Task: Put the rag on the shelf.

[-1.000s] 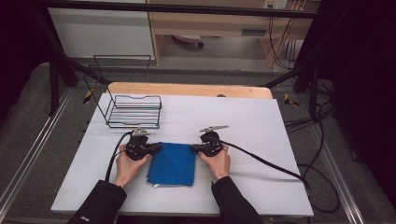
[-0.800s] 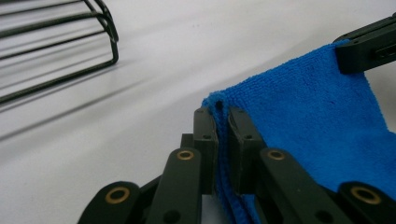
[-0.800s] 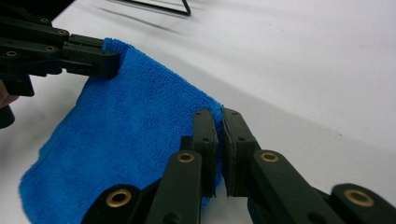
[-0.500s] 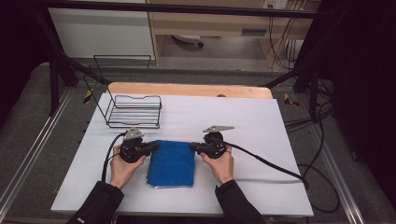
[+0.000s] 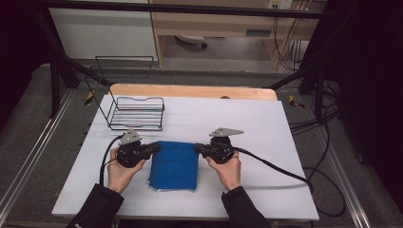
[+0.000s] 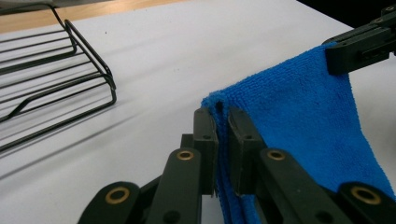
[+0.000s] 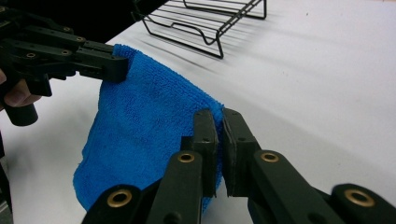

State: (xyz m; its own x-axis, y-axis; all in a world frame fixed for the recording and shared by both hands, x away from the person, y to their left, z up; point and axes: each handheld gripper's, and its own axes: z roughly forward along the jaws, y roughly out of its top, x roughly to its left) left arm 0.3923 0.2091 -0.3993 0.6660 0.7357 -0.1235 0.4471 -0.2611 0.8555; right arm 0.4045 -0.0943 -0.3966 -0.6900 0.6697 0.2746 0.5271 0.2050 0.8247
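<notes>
A folded blue cloth hangs between my two grippers over the white table, its far edge lifted and its near part draping down to the surface. My left gripper is shut on the cloth's far left corner; in the left gripper view that gripper pinches the cloth between its jaws. My right gripper is shut on the far right corner, and in the right gripper view it clamps the cloth's edge. Each view also shows the other gripper holding the opposite corner.
A black wire rack stands at the table's back left, just beyond the left gripper. A wooden strip runs along the far edge. Cables trail from both grippers, the right one crossing the table's right side.
Both hands have risen and moved away from me with the cloth's far corners pinched, lifting its far edge off the table. The jaws stay closed on the cloth.
</notes>
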